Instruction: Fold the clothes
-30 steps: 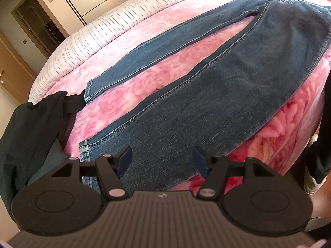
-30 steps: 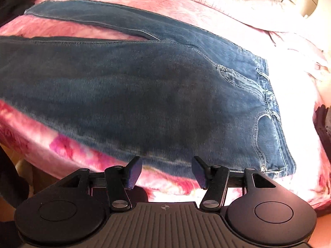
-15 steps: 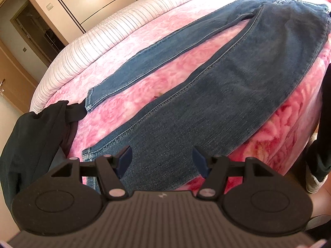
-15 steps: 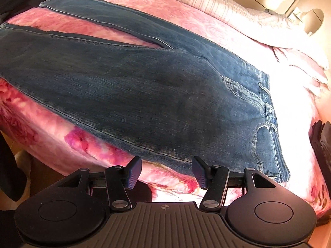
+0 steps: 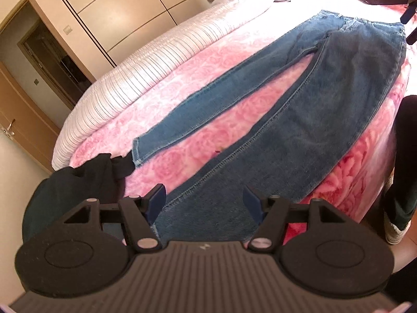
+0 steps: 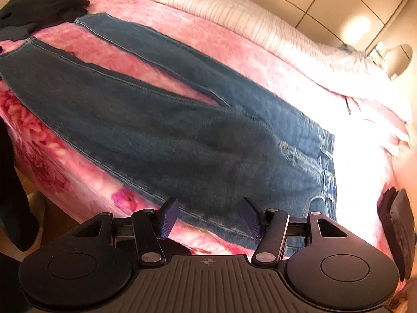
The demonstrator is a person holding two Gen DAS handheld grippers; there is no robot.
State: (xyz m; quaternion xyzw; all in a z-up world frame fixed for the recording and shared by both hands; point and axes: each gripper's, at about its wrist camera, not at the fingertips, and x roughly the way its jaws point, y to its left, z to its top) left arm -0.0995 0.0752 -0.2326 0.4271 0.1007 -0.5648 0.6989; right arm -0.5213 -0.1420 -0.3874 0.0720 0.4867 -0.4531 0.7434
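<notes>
Jeans (image 5: pixel 299 120): blue denim, matt, coarse weave, stitched seams. Blanket (image 5: pixel 213 78): pink plush, fuzzy. Upper-left quilt (image 5: pixel 135 73): ribbed cloth. Dark garment (image 5: pixel 73 182) lower left: soft matt cloth. Wardrobe (image 5: pixel 117 10): smooth, semi-gloss. Left gripper (image 5: pixel 204 203): matt black plastic, metal pins.

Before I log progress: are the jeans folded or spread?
Spread: the jeans lie flat on the pink blanket, both legs apart, no fold.

Home bedroom, bed (image 5: pixel 182 83) wearing a pink floral blanket (image 6: pixel 182 20), striped duvet (image 5: pixel 135 73) lying behind, fitted wardrobe panels (image 5: pixel 117 13) lining wall, wooden door (image 5: pixel 15 109) standing nearby
</notes>
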